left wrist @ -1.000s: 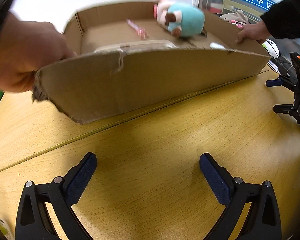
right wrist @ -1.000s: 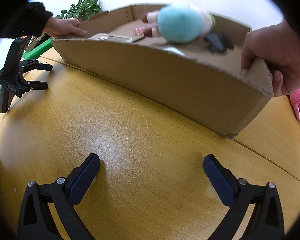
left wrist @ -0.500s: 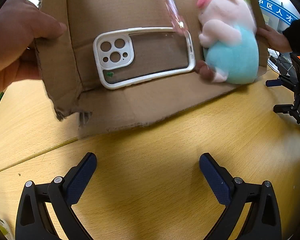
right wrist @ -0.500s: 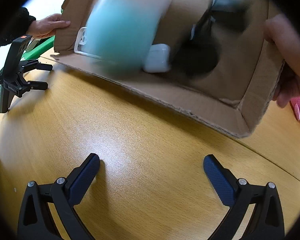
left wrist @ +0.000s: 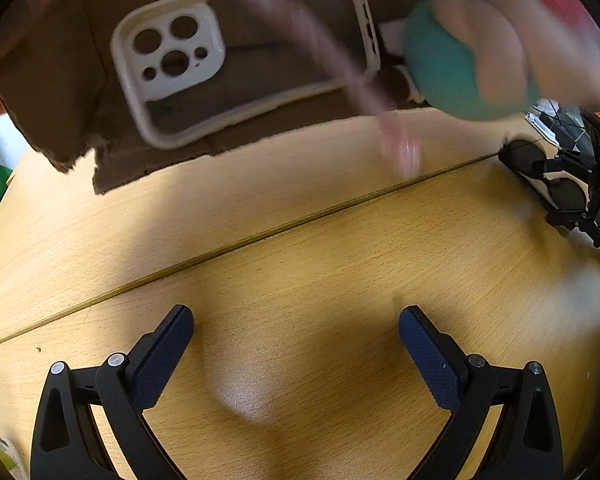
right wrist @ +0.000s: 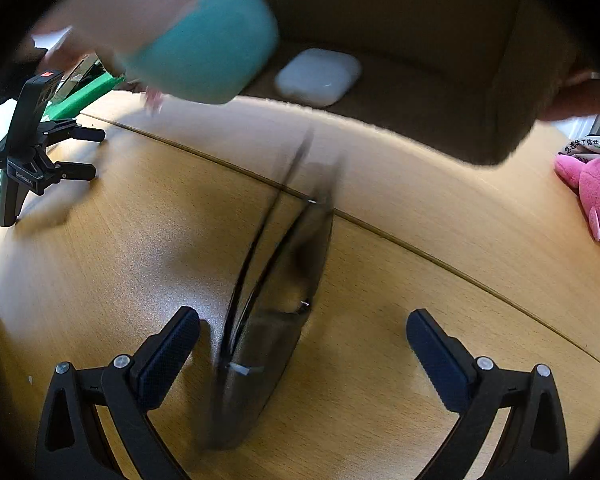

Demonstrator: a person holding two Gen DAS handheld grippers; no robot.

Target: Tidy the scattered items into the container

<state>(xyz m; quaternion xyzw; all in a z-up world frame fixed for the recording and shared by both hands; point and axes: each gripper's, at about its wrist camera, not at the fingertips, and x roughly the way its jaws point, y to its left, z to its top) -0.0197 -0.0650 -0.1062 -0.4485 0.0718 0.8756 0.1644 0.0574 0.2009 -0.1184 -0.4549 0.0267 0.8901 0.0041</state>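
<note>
The left gripper (left wrist: 296,344) sits low over the wooden table (left wrist: 300,248) with its two blue-padded fingers (left wrist: 162,356) spread wide apart and nothing between them. Ahead of it and above, a cardboard box (left wrist: 60,92) is tipped steeply so its open inside faces the camera, its torn lower edge off the table. A white phone case (left wrist: 172,80) with camera cut-outs lies against the inside of the box, ahead and a little to the left of the fingers. A blurred pink pen (left wrist: 340,76) streaks across the case and past the box edge, ahead of the right finger. Further right, a teal and pink plush toy (left wrist: 460,68) is a blur at the rim of the box. At the far right a black stand (left wrist: 580,184) rests on the table.

The right gripper (right wrist: 304,344) is likewise spread wide and holds nothing. A pair of dark sunglasses (right wrist: 276,280), smeared by motion, shows directly between and ahead of its fingers (right wrist: 168,356), low near the table; whether it touches the wood cannot be told. Above and ahead, the box (right wrist: 500,92) hangs tilted, with a white earbud case (right wrist: 318,76) lying at its lower edge. The plush toy (right wrist: 208,44) blurs up and to the left. A hand (right wrist: 580,96) grips the box at the far right, and a pink stuffed animal (right wrist: 596,192) lies on the table beyond the right finger. The stand (right wrist: 24,160) is far to the left.
</note>
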